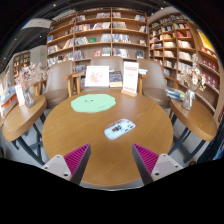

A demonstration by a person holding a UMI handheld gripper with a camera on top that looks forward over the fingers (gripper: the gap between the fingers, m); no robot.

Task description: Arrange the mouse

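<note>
A round wooden worktop [85, 140] fills the middle of the room. On it lies a small light-coloured mouse [119, 128] with some dark marks on it. The mouse sits on the bare wood, a little way past the gripper [110, 162] and closer to the finger with the pad on the right. It is not between the fingers. Nothing touches it.

The jaws are spread wide apart and hold nothing. Each finger has a pink pad [75, 156] on its inner side, and both hang just over the near part of the worktop.

Farther from the gripper than the mouse, a flat green mat [93, 102] lies on the wood. The mouse and the mat are apart. Beyond the mat, at the far rim of the worktop, a white card [130, 78] stands upright, with another pale sign [97, 76] beside it.

Off to one side of the mouse's worktop there is another worktop with a vase of flowers [31, 76]. Tall bookshelves [100, 35] full of books line the wall behind everything.
</note>
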